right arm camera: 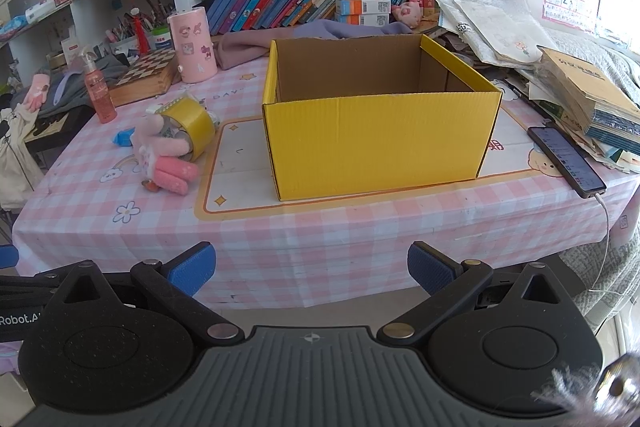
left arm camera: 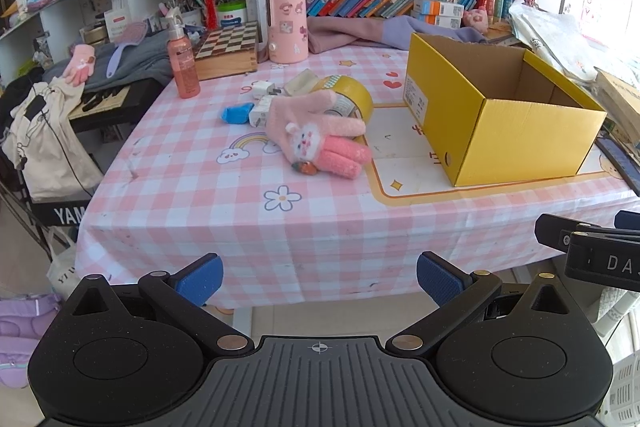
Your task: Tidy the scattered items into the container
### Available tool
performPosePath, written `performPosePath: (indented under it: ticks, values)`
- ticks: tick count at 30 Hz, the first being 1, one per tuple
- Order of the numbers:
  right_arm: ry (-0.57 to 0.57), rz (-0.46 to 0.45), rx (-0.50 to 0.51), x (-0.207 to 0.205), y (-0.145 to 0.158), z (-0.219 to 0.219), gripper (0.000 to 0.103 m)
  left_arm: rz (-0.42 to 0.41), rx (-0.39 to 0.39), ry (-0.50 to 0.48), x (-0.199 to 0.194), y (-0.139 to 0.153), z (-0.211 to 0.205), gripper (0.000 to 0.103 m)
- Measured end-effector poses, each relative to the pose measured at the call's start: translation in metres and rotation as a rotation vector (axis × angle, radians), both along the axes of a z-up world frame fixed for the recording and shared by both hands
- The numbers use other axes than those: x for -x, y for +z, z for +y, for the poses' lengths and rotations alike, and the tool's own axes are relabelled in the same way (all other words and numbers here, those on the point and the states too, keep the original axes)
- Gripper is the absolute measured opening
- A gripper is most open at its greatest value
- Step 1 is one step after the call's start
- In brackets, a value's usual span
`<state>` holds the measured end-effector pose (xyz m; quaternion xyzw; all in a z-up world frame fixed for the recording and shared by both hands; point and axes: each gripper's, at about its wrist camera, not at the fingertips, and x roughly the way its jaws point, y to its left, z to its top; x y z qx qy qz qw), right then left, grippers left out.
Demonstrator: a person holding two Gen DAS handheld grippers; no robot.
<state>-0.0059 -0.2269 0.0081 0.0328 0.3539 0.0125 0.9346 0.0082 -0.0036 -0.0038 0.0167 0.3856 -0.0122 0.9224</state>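
A yellow cardboard box (left arm camera: pixel 516 143) (right arm camera: pixel 376 143) stands open and looks empty on the pink checked table. Left of it lies a pink knitted glove (left arm camera: pixel 316 137) (right arm camera: pixel 166 163) against a yellow tape roll (left arm camera: pixel 352 99) (right arm camera: pixel 190 123). Behind them lie a blue wrapped item (left arm camera: pixel 237 113) (right arm camera: pixel 122 137), a white charger (left arm camera: pixel 264 89) and small white boxes (left arm camera: pixel 260 113). My left gripper (left arm camera: pixel 319 279) is open and empty, before the table's front edge. My right gripper (right arm camera: pixel 311 269) is open and empty, facing the box front.
A pink spray bottle (left arm camera: pixel 183 65), a chessboard box (left arm camera: pixel 228 49) and a pink cylinder (left arm camera: pixel 287 25) stand at the table's back left. A phone (right arm camera: pixel 566 157) on a cable lies right of the box, beside stacked books and papers (right arm camera: pixel 588 99). Bookshelves stand behind.
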Motion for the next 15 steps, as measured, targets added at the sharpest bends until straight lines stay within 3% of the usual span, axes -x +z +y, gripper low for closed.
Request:
performPosePath:
  ticks: [15]
  values:
    - [0.034,-0.011,0.002,-0.0030,0.0024,0.0094,0.103,0.015,0.010,-0.008,-0.0041,-0.0036,0.0013,0.103]
